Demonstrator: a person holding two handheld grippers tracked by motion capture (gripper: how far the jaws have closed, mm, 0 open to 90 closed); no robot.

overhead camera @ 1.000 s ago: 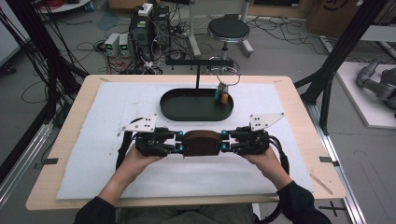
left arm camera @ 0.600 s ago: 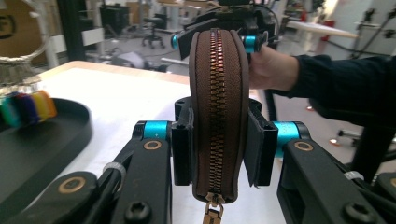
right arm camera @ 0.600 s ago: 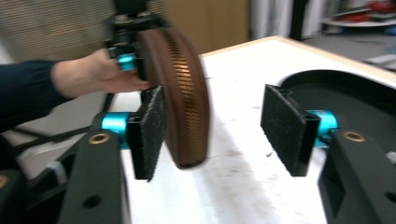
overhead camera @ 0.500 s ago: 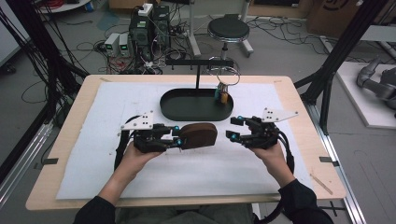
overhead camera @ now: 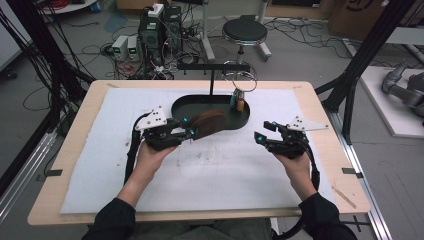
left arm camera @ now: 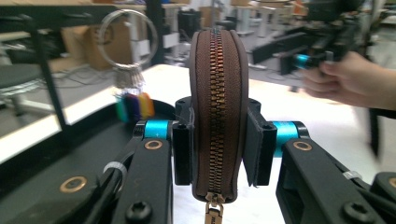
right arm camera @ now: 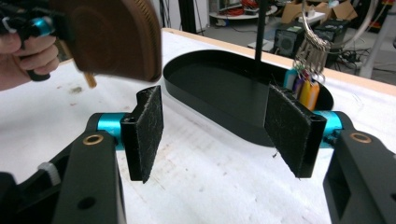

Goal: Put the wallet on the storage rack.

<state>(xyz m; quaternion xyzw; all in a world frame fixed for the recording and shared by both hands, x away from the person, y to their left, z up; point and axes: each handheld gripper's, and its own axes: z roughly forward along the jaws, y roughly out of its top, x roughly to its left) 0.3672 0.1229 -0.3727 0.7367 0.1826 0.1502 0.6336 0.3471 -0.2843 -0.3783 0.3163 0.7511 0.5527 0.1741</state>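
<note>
the left gripper [overhead camera: 189,133] is clamped on a brown zippered pouch [overhead camera: 207,123], its pads pressing both flat sides with the zipper edge facing the left gripper view's camera [left arm camera: 217,107]. the pouch is held up off the white mat [overhead camera: 215,170], over the near rim of the black oval tray [overhead camera: 235,120]. the right gripper [overhead camera: 260,136] hangs well apart from it above the mat, jaws spread wide with nothing between them. a key ring with coloured tags [overhead camera: 240,97] hangs from the tray's stand.

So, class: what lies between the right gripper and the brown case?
Only bare white mat, as the high view shows. The right gripper stands open, apart from the brown case that the left gripper clamps at the black tray.
</note>
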